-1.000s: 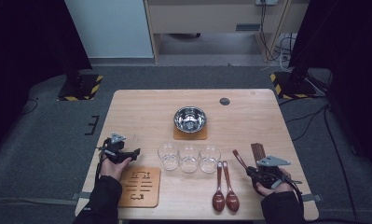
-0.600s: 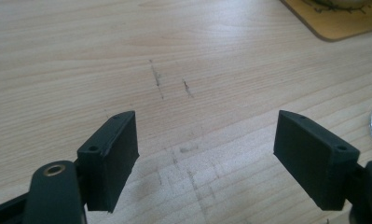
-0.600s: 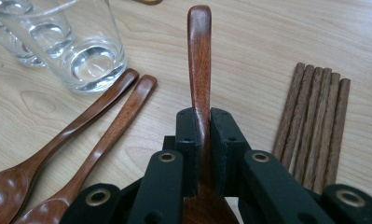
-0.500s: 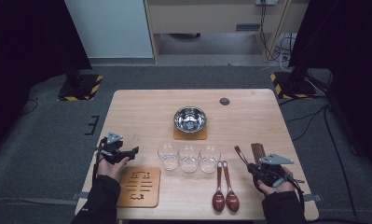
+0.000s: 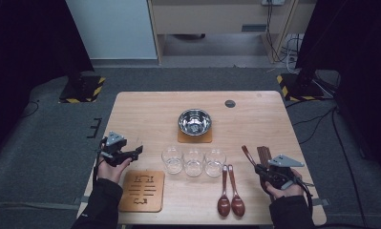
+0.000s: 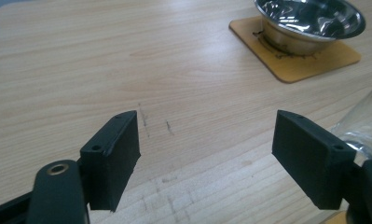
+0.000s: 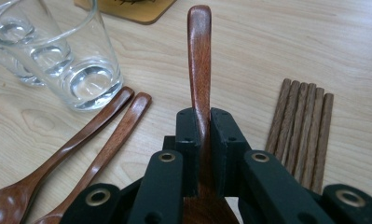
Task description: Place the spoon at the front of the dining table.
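Note:
My right gripper (image 7: 202, 126) is shut on a dark wooden spoon (image 7: 199, 51), whose handle sticks out forward beyond the pads. In the high view this gripper (image 5: 260, 169) is near the table's front right, the spoon (image 5: 248, 155) slanting up and left from it. My left gripper (image 5: 138, 150) hovers over the table's left side with its jaws open. Between its pads (image 6: 113, 154) there is only bare wood. A glass (image 6: 365, 126) stands just beside its right pad.
Three glasses (image 5: 194, 161) stand in a row mid-table, two wooden spoons (image 5: 228, 191) lie in front of them and a bundle of chopsticks (image 5: 264, 153) lies at the right. A steel bowl (image 5: 195, 121) sits on a coaster (image 5: 195, 137). A carved wooden coaster (image 5: 142, 191) lies front left.
My left gripper has risen a little above the table. The right gripper and its spoon have stayed where they were.

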Demonstrator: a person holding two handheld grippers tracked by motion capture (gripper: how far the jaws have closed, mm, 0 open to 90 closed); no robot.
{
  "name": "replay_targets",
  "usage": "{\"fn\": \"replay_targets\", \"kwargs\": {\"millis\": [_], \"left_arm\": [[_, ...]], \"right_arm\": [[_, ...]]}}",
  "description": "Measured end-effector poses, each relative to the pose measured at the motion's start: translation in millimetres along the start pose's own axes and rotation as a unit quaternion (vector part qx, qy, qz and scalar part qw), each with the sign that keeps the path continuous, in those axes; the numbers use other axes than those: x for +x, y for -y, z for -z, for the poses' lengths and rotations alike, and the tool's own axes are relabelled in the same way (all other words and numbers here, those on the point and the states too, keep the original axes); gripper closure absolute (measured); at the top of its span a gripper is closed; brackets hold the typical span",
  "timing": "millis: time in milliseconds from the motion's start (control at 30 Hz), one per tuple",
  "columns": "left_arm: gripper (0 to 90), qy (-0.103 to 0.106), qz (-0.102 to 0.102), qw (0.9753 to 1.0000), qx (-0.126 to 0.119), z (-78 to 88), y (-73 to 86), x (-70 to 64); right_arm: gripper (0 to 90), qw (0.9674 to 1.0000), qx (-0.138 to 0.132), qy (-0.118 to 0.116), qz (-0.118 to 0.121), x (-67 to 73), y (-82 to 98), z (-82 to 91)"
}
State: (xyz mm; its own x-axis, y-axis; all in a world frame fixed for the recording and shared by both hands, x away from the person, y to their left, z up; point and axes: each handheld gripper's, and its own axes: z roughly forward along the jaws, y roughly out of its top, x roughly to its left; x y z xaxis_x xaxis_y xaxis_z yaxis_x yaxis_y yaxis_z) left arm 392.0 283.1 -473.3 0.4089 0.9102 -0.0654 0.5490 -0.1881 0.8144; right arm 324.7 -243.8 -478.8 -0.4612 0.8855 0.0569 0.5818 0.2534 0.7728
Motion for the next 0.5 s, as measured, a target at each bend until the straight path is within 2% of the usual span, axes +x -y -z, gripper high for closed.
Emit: {"fn": "replay_targets", "kwargs": {"millis": [500], "left_arm": [[23.3,0.017,0.005,0.9994,-0.029,14.4,-14.1,-7.1]], "right_arm": [[82.2,0.9996,-0.027,0.003,-0.005,-0.5,-5.5,4.7]]}}
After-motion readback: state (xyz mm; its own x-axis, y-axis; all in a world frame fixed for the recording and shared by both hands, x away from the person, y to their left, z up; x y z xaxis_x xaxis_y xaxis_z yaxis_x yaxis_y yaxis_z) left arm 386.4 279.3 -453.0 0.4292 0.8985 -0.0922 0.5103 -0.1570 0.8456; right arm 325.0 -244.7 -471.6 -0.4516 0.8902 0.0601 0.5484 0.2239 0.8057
